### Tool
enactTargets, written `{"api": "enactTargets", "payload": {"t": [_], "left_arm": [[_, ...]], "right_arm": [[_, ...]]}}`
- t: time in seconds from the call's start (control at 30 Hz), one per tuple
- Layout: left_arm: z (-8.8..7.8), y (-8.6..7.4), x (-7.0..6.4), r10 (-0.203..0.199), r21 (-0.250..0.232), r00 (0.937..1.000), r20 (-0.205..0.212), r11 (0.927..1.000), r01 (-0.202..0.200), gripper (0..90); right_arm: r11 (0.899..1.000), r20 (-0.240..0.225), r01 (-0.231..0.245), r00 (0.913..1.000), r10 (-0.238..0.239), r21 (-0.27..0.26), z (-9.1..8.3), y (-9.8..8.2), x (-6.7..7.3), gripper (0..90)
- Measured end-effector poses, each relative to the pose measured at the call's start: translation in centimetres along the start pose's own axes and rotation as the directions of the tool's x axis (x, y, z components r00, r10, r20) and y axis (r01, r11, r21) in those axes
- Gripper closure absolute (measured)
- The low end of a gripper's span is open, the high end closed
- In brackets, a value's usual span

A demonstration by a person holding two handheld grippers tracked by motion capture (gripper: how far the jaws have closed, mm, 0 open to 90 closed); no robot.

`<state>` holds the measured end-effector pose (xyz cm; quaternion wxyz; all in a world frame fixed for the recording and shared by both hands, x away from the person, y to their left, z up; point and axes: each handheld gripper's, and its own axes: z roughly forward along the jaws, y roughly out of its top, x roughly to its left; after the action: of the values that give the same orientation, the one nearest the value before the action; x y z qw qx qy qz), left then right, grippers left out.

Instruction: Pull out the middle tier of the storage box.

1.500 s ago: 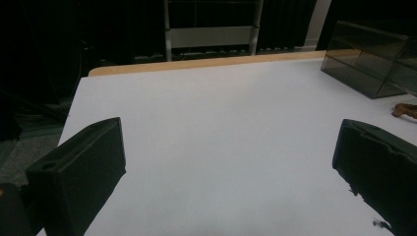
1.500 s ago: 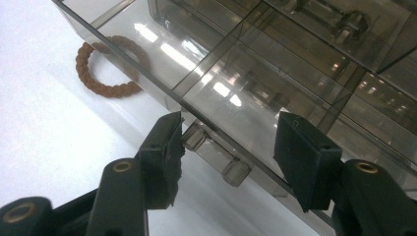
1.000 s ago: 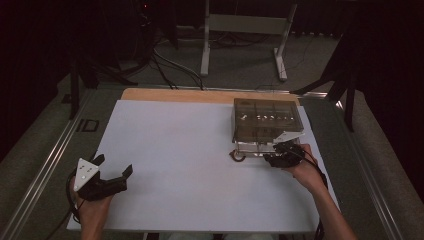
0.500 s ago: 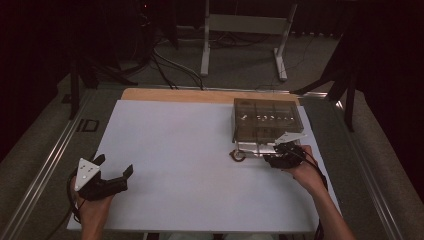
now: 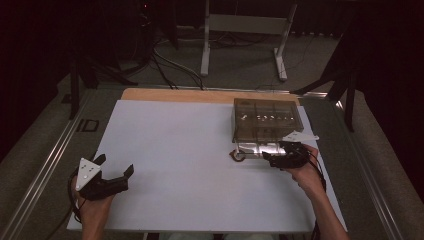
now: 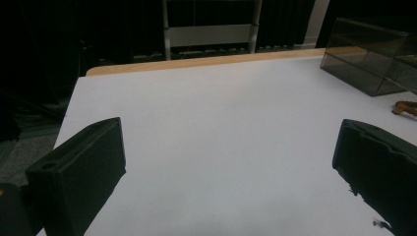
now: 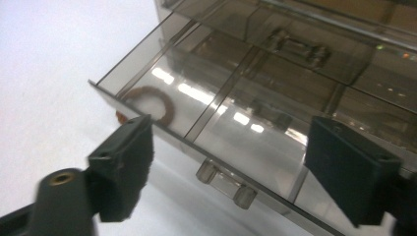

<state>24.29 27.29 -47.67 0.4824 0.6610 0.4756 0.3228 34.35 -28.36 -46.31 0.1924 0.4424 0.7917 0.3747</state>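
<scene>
A smoky clear drawer box (image 5: pixel 266 119) stands at the table's back right, with its bottom drawer (image 7: pixel 231 132) pulled out toward me. A brown ring (image 5: pixel 239 155) lies at the drawer's front left corner; in the right gripper view the ring (image 7: pixel 150 104) shows through the clear plastic, and I cannot tell if it is inside or beside the drawer. My right gripper (image 5: pixel 267 159) is at the drawer front. Its jaws have just been opening and stand apart on either side of the small clear handle (image 7: pixel 226 184) without pressing on it. My left gripper (image 5: pixel 116 165) rests open and empty at the front left.
The white table top (image 5: pixel 180 145) has a wooden strip (image 5: pixel 200 95) along its far edge. Metal rails (image 5: pixel 45 165) run down both sides. A stand (image 5: pixel 245 30) and cables lie on the floor beyond the table.
</scene>
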Motion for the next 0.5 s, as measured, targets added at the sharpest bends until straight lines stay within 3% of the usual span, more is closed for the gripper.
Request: {"api": "enactTargets", "payload": {"t": [0.13, 0.23, 0.5], "left_arm": [[0.0, 0.0, 0.0, -0.002, -0.001, 1.0, -0.004, 1.0, 0.002, 1.0], [0.1, 0.0, 0.0, -0.005, 0.003, 1.0, -0.007, 1.0, 0.005, 1.0], [0.1, 0.1, -0.2, -0.014, 0.0, 0.9999, -0.009, 0.9999, 0.014, 1.1]], "right_arm": [[0.998, 0.009, -0.047, 0.9989, 0.047, -0.051, -0.6, -0.3, 0.0, 3.0], [0.995, 0.023, -0.061, 0.9977, 0.063, -0.076, -1.0, -0.6, 0.1, 0.0], [0.986, 0.033, -0.084, 0.9954, 0.09, -0.145, -1.8, -1.3, 0.6, 0.0]]}}
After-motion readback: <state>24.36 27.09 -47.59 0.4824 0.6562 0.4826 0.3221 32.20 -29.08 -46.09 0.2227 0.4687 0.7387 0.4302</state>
